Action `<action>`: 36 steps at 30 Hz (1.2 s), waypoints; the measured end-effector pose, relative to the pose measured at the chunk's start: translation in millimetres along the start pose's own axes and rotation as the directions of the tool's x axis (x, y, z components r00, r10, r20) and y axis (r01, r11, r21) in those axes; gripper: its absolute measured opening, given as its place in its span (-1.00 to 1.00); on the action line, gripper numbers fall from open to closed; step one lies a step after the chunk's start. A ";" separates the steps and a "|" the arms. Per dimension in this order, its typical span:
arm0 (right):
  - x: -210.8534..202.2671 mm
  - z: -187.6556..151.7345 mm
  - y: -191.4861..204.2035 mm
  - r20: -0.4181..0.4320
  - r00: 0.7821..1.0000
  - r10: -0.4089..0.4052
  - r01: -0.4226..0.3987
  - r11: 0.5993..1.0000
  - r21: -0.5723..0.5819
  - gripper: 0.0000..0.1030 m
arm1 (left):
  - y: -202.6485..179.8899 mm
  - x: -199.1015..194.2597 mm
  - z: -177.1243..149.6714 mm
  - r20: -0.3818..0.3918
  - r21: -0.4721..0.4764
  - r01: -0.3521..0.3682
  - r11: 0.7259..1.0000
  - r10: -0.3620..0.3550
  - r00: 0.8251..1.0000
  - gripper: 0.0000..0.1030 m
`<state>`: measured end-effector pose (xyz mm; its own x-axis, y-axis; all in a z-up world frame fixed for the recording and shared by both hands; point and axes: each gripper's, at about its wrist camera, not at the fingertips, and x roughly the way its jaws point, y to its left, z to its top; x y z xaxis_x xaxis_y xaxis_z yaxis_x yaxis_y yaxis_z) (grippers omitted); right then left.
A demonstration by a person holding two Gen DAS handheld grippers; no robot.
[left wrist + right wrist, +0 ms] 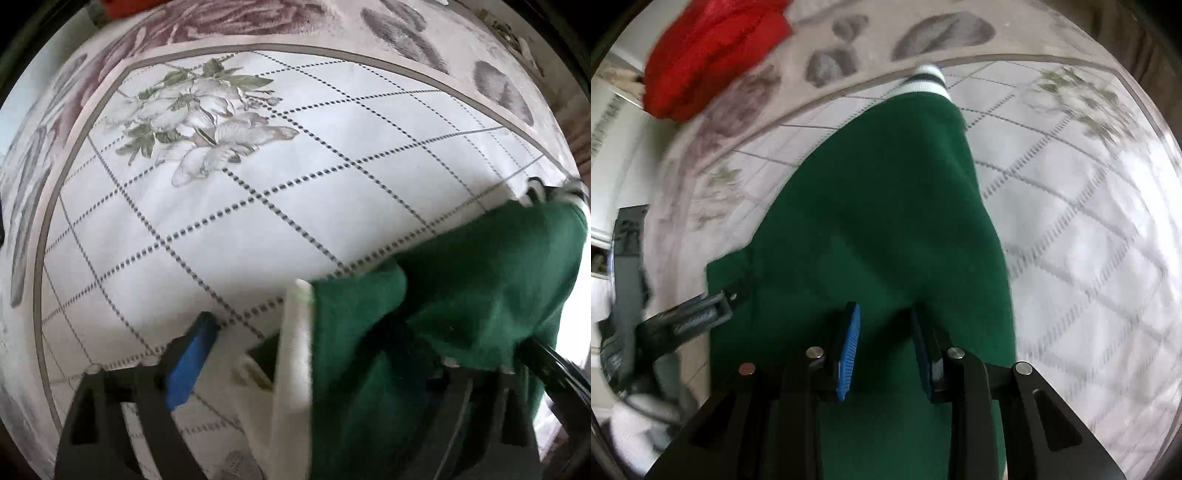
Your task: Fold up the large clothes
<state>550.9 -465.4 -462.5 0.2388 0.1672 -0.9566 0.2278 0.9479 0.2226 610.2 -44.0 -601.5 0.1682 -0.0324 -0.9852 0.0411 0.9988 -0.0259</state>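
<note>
A dark green sweater with a white, dark-striped cuff lies stretched over the white quilted bedspread. In the right wrist view my right gripper is shut on a fold of the green cloth, which shows between its blue pads. My left gripper points down and stands wide open. Its left blue pad is bare. The sweater and its white band drape over the other finger and hide it. One finger of the left gripper shows at the sweater's left edge.
A red garment lies bunched at the far left edge of the bed. The bedspread has a dotted grid, a flower print and a grey-pink patterned border. Its left and middle part lies bare in the left wrist view.
</note>
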 end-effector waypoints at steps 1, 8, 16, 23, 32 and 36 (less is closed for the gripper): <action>15.9 12.9 4.0 -0.037 0.999 -0.009 0.009 1.000 -0.005 -0.52 | 0.9 -3.5 -3.9 0.007 0.002 -0.003 1.000 0.003 1.000 0.85; -50.5 -32.5 30.4 -0.097 0.985 0.143 -0.148 0.988 -0.046 -0.51 | 27.0 -110.9 -80.7 0.129 0.002 0.031 1.000 -0.031 0.991 0.84; -4.9 -92.8 21.8 -0.187 0.981 0.060 -0.074 0.995 -0.067 -0.49 | 11.1 -61.0 -132.4 0.131 0.085 -0.119 0.989 0.108 0.986 0.86; -105.8 -135.9 -24.6 -0.182 0.963 0.198 -0.189 0.980 0.065 0.21 | 47.4 -162.6 -176.6 0.160 -0.015 0.022 1.000 -0.019 0.987 0.78; -132.6 -357.6 -128.6 -0.388 0.891 0.237 -0.120 0.946 0.301 0.38 | 83.2 -144.1 -361.7 -0.183 -0.146 0.061 0.987 -0.087 0.979 0.78; -94.3 -424.2 -129.8 -0.492 0.859 0.142 -0.040 0.976 0.212 0.38 | 55.4 -101.3 -438.1 -0.298 0.047 -0.066 0.997 0.077 0.951 0.83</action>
<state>98.3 -489.3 -481.0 -0.2273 0.4117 -0.8825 0.4135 0.8613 0.2954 164.0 30.5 -577.3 -0.1304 0.0565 -0.9898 0.0762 0.9960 0.0468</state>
